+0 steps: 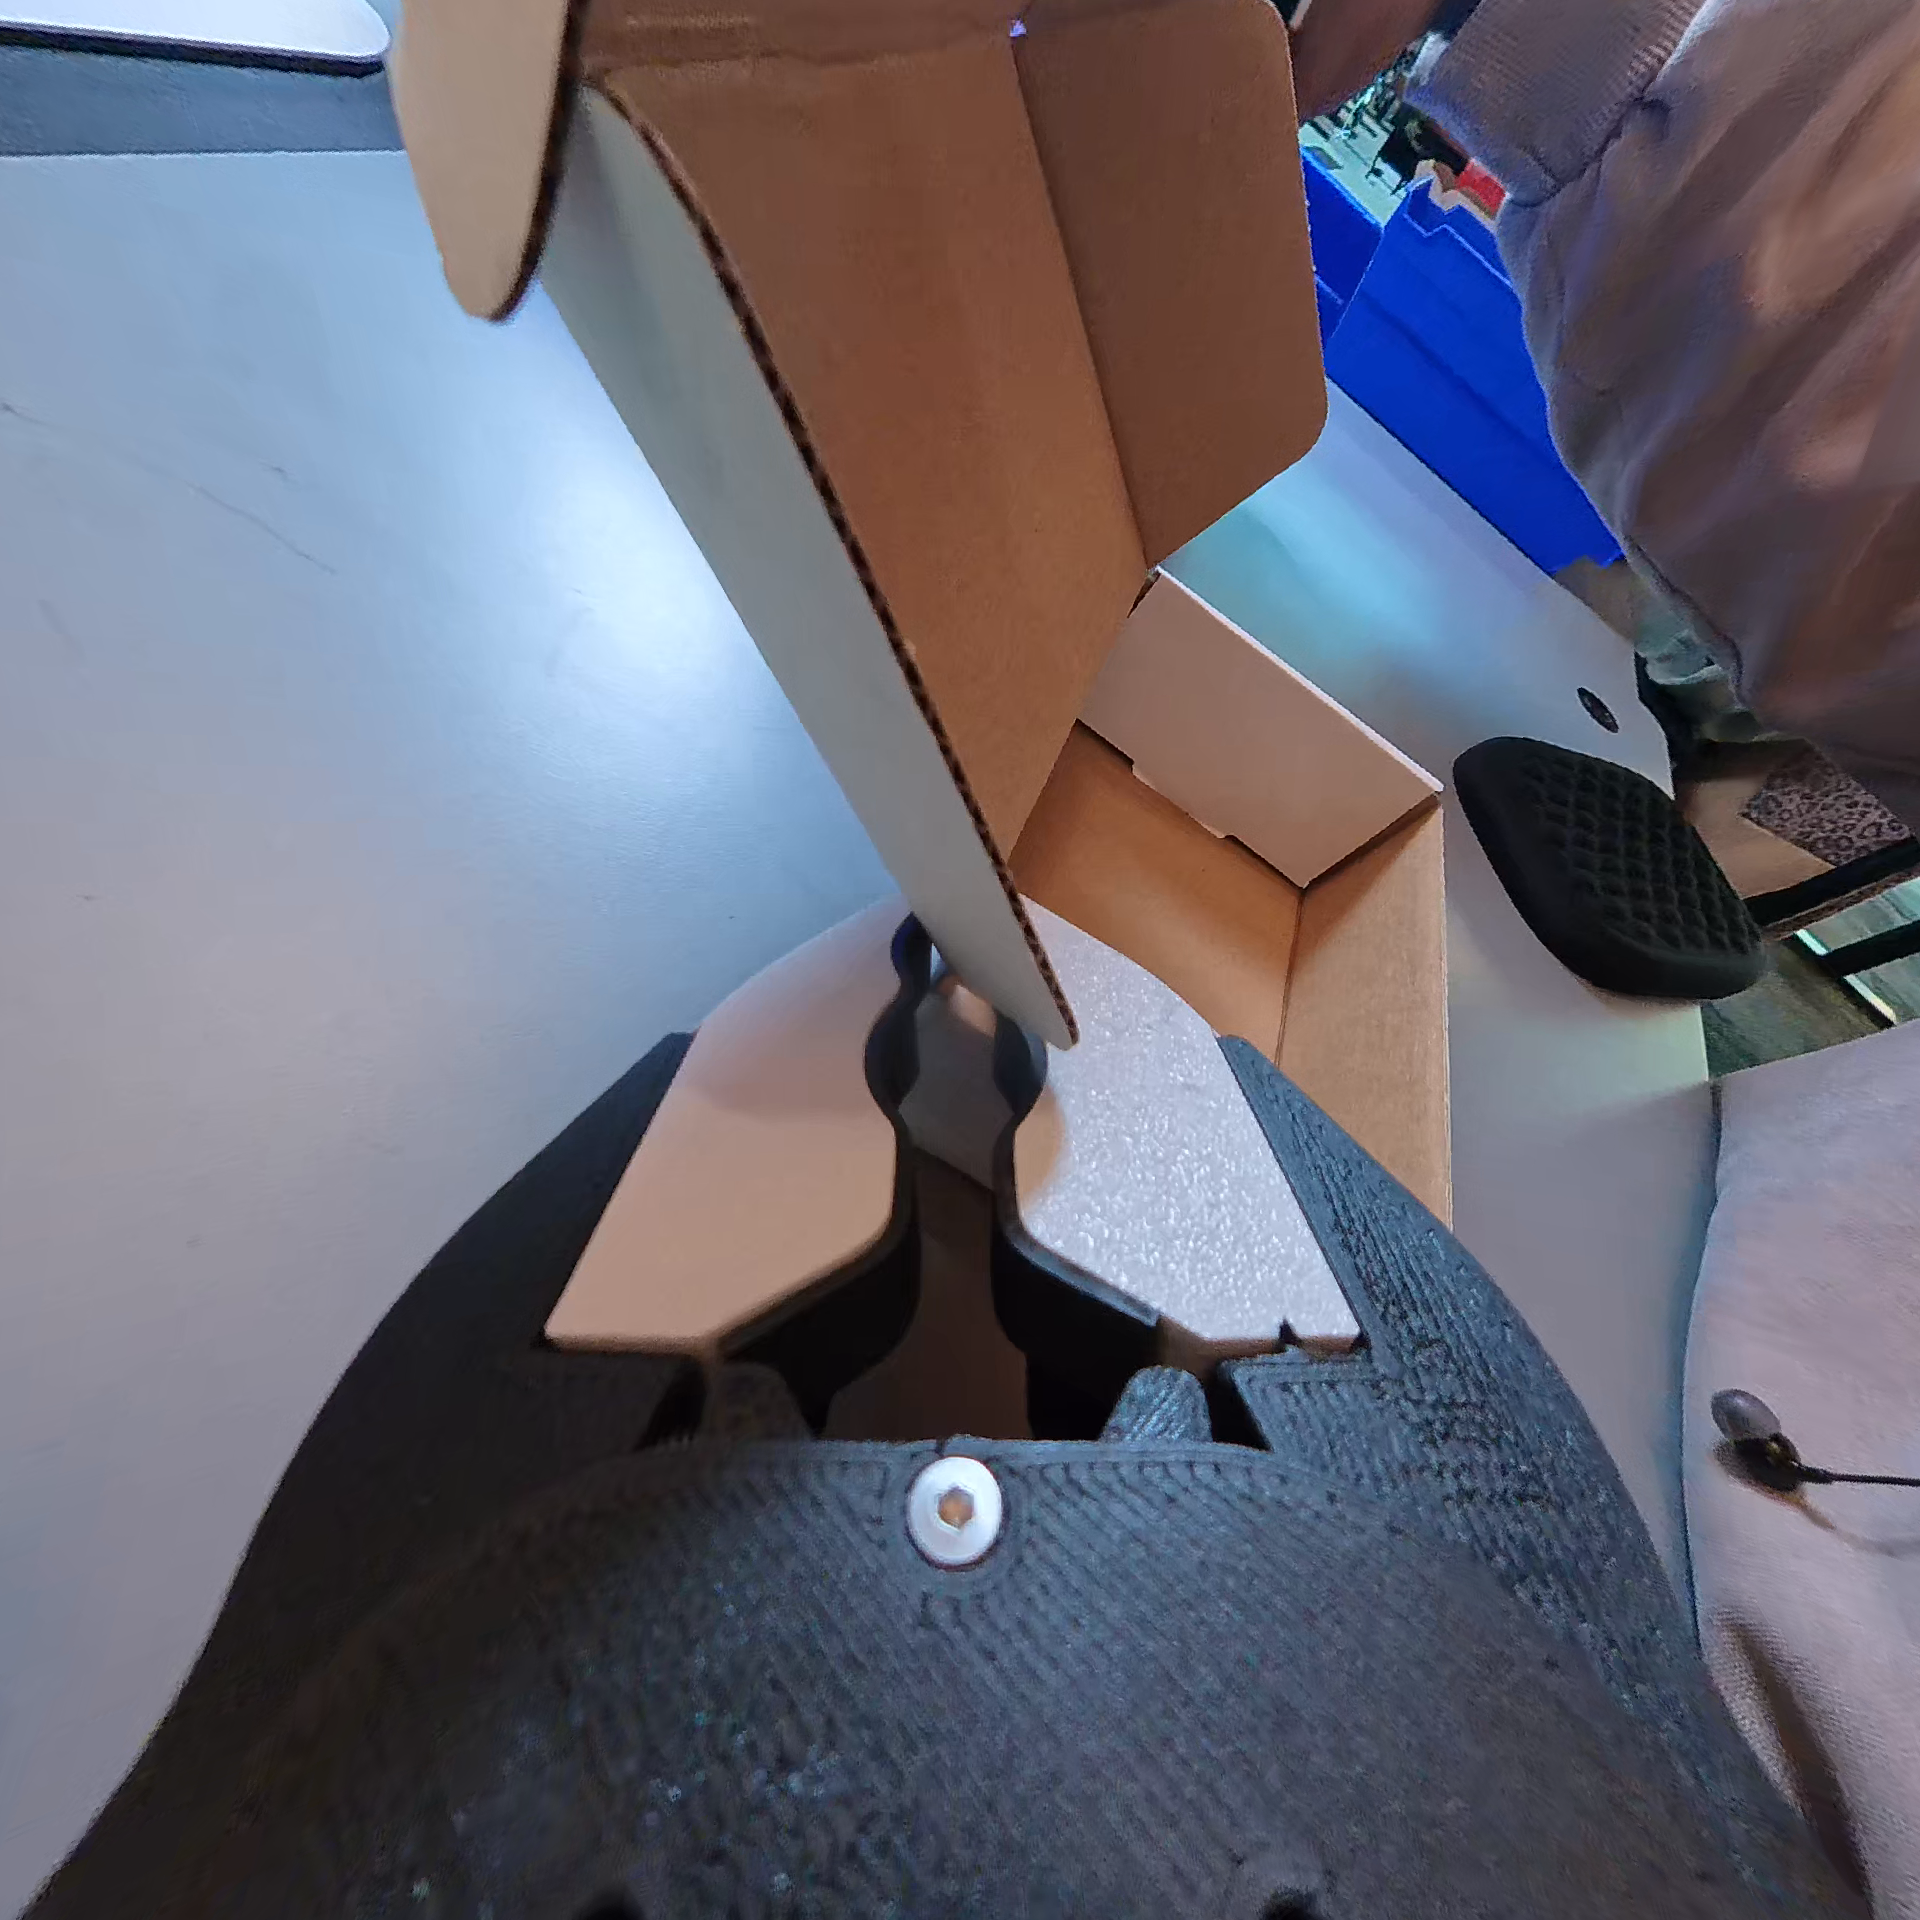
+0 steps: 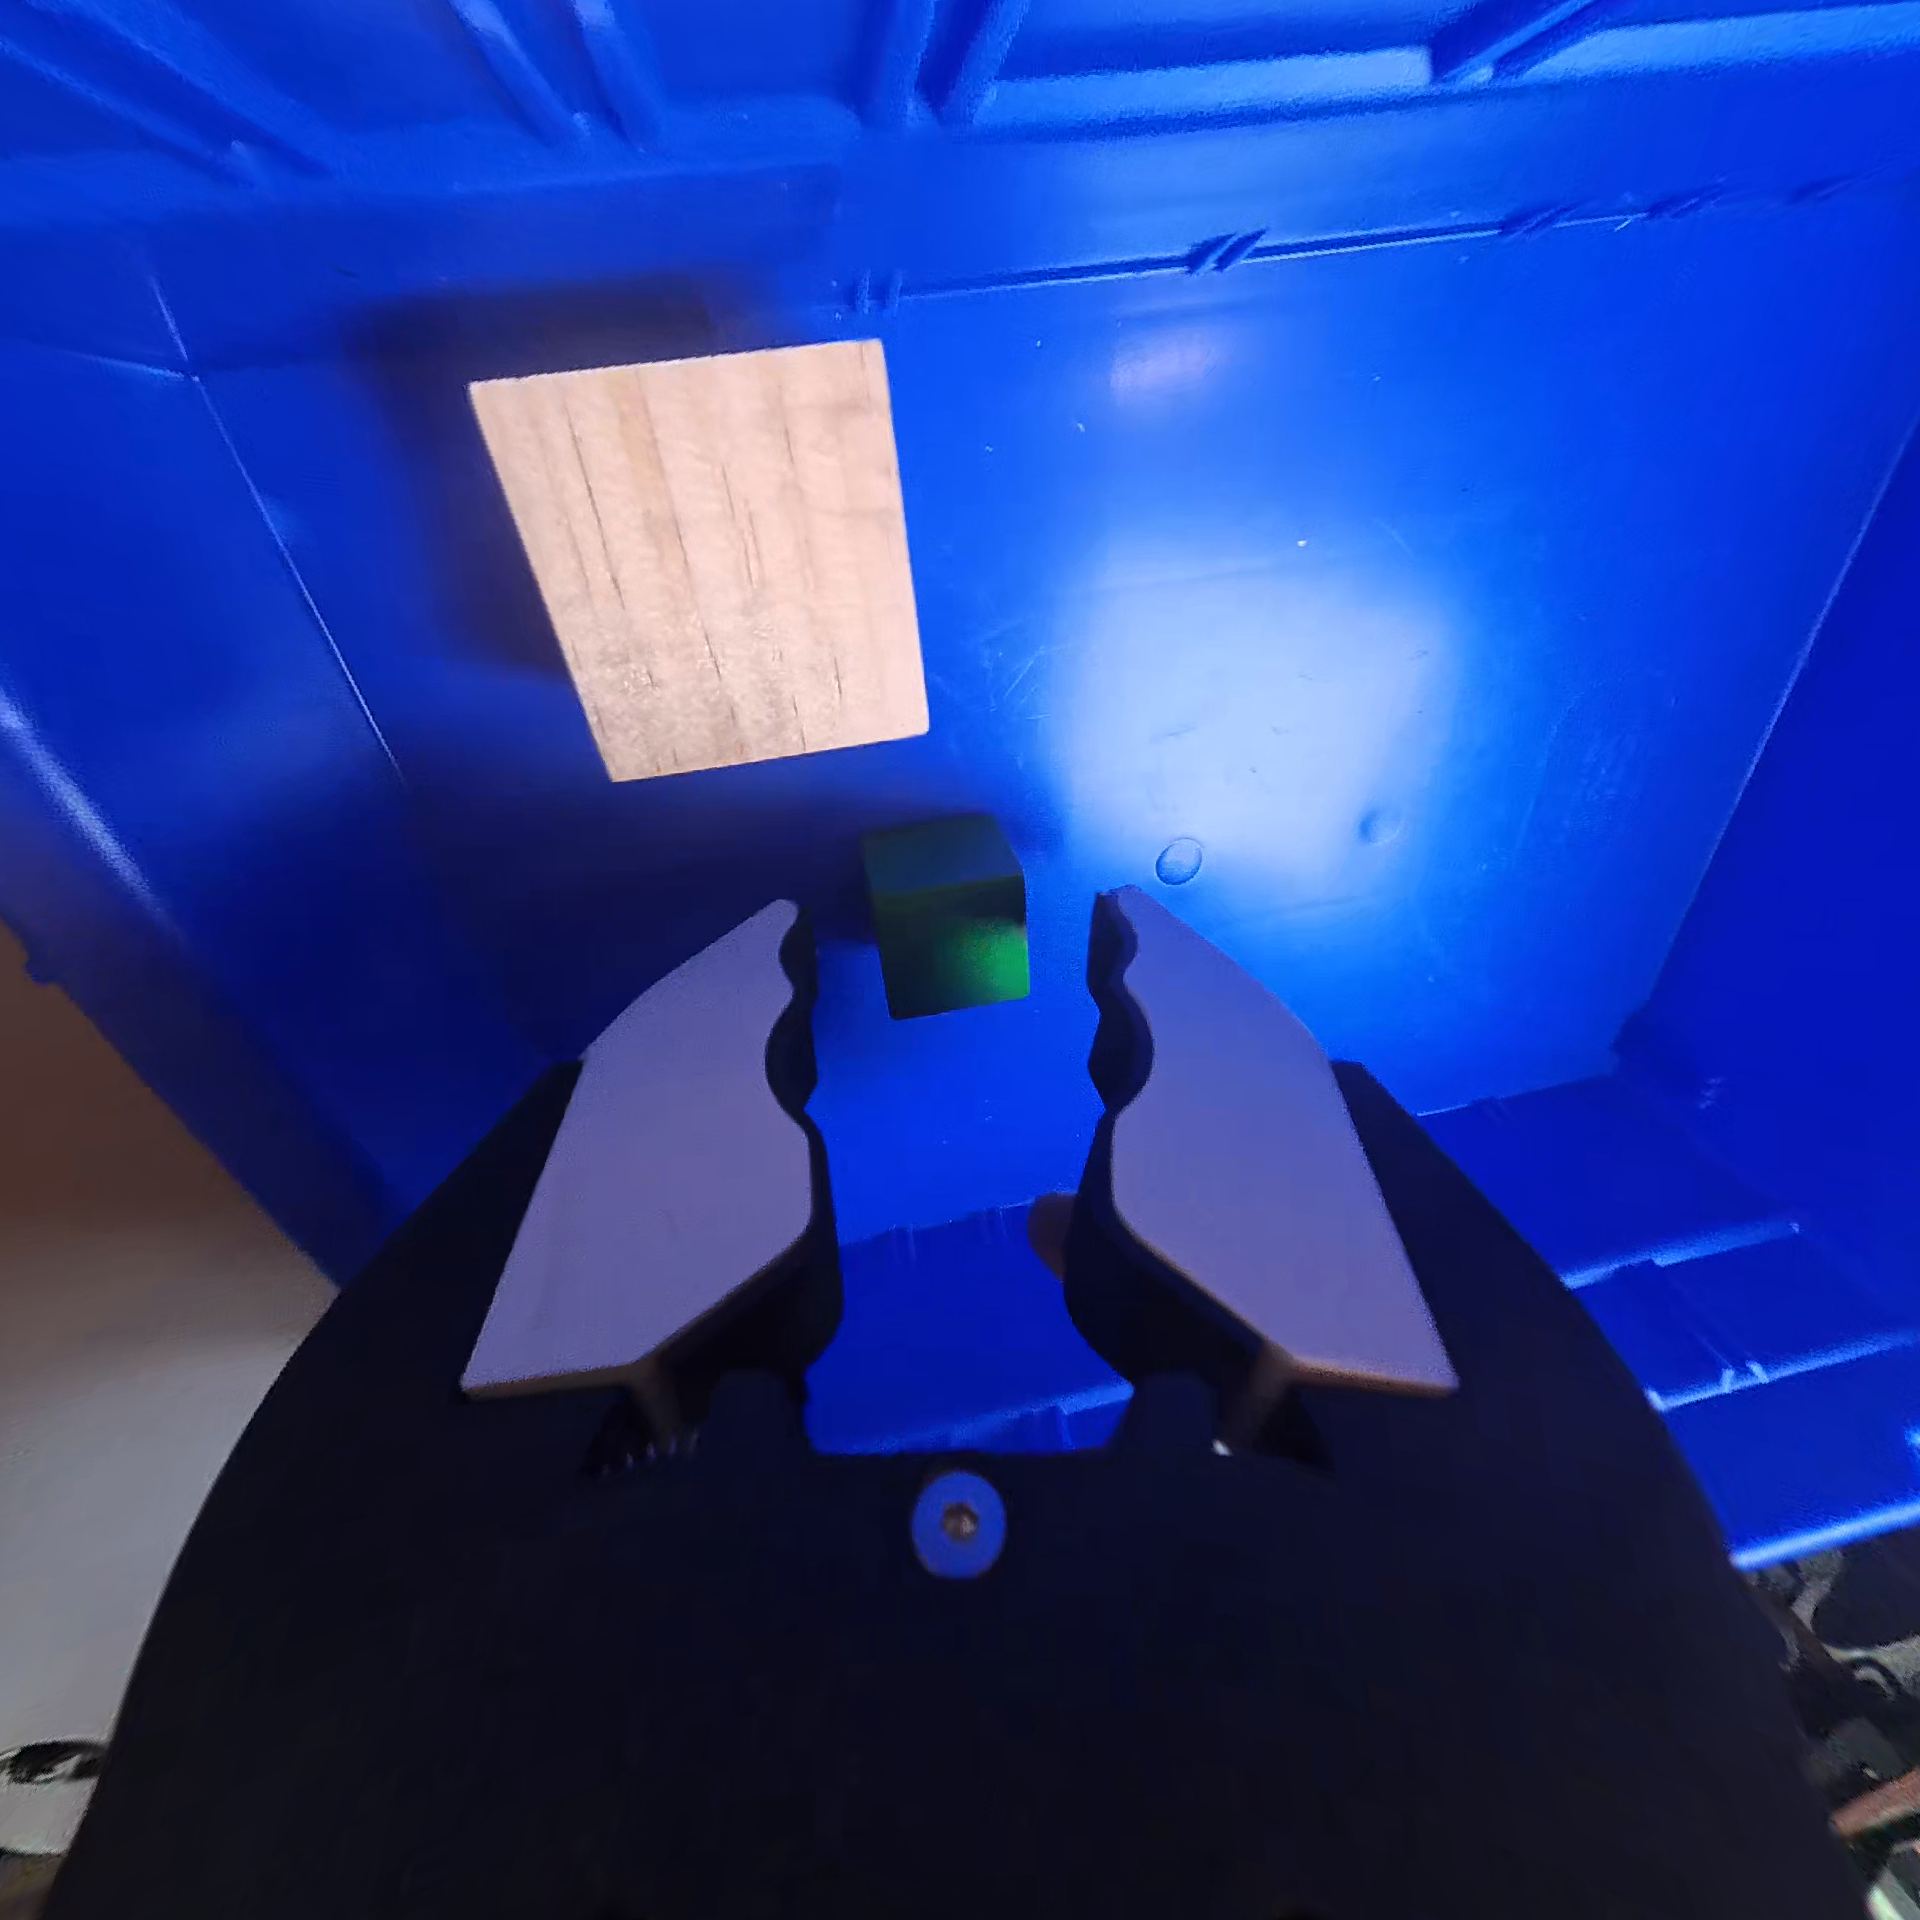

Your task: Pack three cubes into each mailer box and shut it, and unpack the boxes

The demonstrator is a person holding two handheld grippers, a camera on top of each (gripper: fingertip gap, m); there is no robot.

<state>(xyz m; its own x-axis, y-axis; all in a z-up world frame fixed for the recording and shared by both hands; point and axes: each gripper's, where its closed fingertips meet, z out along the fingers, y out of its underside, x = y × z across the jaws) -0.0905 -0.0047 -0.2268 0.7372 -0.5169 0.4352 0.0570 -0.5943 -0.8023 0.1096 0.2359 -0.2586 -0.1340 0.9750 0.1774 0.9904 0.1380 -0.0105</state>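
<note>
In the left wrist view my left gripper (image 1: 961, 1023) is shut on the edge of the mailer box's raised lid (image 1: 914, 436). The box (image 1: 1361, 997) stands open on the white table, with white foam (image 1: 1164, 1153) lining its floor; no cube shows inside. In the right wrist view my right gripper (image 2: 951, 920) is open over a blue bin (image 2: 1455, 520). A small green cube (image 2: 951, 920) lies on the bin floor just beyond and between the fingertips, untouched. A larger pale wooden cube (image 2: 707, 561) lies farther in, to the left.
A blue bin (image 1: 1444, 343) stands beyond the box at the right in the left wrist view. A black textured pad (image 1: 1605, 868) sits at the table's right edge. A person's grey sleeve (image 1: 1745, 312) fills the upper right. The white tabletop (image 1: 312, 623) spreads left. My hands' fingertips stand some 30 centimetres from each other.
</note>
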